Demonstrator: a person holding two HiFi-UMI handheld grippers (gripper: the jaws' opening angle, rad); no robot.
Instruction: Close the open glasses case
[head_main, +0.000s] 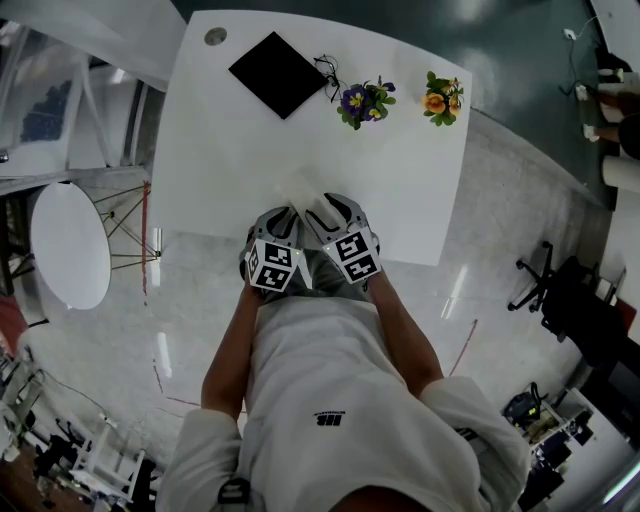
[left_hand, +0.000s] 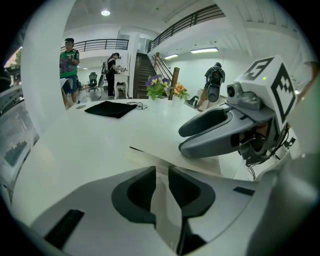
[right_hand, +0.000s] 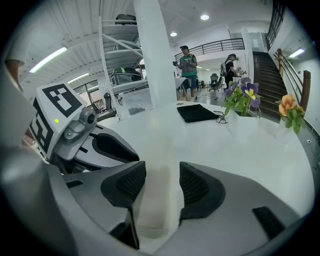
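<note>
The right gripper (right_hand: 162, 172) is partly open, its ribbed pads set against the two sides of the cream glasses case (right_hand: 155, 200), which fills the gap between them. The left gripper (left_hand: 161, 170) is nearly closed, and what looks like a thin pale flap of the same case runs through the narrow slot; I'd say it is pinched there, though I can't swear to it. The case lies at the near edge of the white counter (head_main: 240, 150), right between the two grippers. It looks light and card-stiff, with smooth faces that could slip, so I'd hold the body by its long sides and fold the flap by its free edge. A black cloth (head_main: 277, 73) lies well apart, at the far side.
</note>
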